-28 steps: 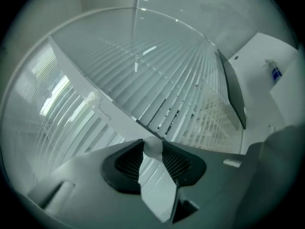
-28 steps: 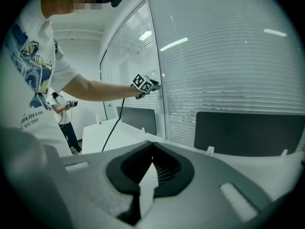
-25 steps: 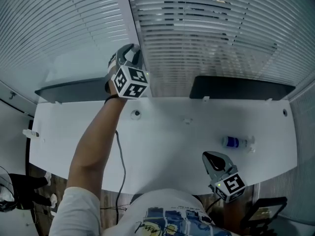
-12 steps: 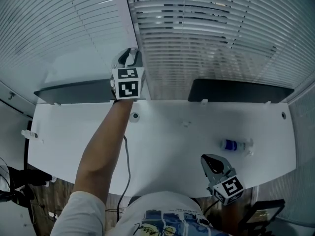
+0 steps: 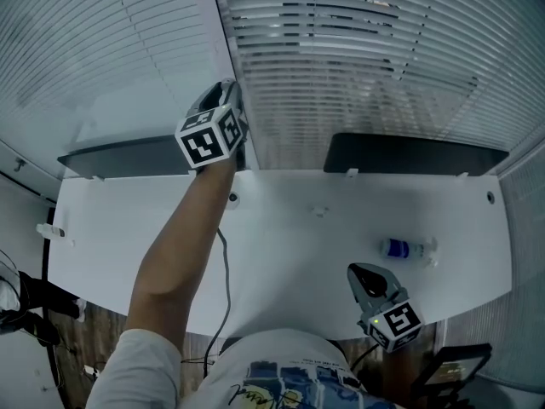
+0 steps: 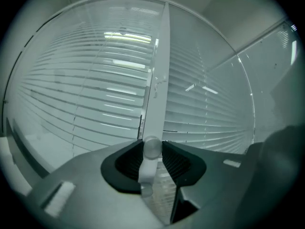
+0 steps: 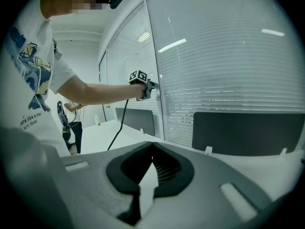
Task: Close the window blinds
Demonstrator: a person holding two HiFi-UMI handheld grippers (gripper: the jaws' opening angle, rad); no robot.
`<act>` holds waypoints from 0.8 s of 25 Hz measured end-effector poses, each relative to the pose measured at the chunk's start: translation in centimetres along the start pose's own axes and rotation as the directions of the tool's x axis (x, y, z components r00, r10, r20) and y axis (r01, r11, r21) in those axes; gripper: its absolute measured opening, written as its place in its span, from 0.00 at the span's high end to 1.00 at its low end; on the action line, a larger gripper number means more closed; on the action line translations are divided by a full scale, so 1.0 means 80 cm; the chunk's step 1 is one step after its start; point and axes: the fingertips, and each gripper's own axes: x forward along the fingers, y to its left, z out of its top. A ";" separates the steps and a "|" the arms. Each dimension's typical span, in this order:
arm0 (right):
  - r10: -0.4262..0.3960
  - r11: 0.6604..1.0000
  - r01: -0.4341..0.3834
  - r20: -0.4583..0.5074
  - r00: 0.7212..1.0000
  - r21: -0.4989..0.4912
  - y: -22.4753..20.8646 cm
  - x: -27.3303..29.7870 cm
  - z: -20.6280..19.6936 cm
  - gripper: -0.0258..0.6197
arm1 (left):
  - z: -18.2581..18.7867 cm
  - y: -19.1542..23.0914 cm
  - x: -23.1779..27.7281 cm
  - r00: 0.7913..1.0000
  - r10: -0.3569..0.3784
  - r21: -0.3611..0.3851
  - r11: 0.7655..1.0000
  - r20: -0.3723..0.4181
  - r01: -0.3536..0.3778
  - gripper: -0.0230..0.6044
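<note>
The left gripper point(image 5: 226, 100) was raised at the white upright post point(image 6: 158, 66) between the two panels of window blinds point(image 5: 341, 49), its fingers point(image 6: 127, 162) clenched on the round control knob point(image 6: 152, 148) projecting from that post, above the far edge of the counter point(image 5: 289, 254). In the head view, dark gaps showed between the upper slats of the right-hand panel. The right gripper point(image 5: 368, 278) sat low over the near right part of the counter, fingers closed together on nothing, near a small bottle point(image 5: 407, 249) lying on its side.
</note>
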 end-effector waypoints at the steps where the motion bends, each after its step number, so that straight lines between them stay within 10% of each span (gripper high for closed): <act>1: 0.000 1.000 0.000 0.002 1.000 -0.001 -0.001 0.000 -0.001 0.96 | -0.001 0.000 0.000 1.000 -0.002 -0.032 0.999 0.003 0.002 0.76; 5: -0.003 1.000 0.003 0.002 1.000 -0.006 -0.003 -0.002 0.001 0.96 | -0.001 0.001 0.000 1.000 0.005 -0.089 0.996 0.011 -0.004 0.76; 13: -0.005 1.000 0.005 0.022 1.000 0.003 -0.003 -0.005 0.010 0.96 | 0.001 0.000 -0.011 0.997 0.037 0.309 0.951 -0.069 -0.014 0.74; 17: 0.002 1.000 -0.002 0.026 1.000 -0.001 0.003 -0.003 0.010 0.96 | 0.007 -0.010 -0.016 0.997 0.027 0.566 0.824 -0.072 0.019 0.74; 20: 0.007 1.000 -0.006 0.027 1.000 -0.006 0.003 -0.004 0.007 0.96 | 0.003 -0.021 -0.018 0.997 0.019 0.738 0.673 -0.079 0.045 0.72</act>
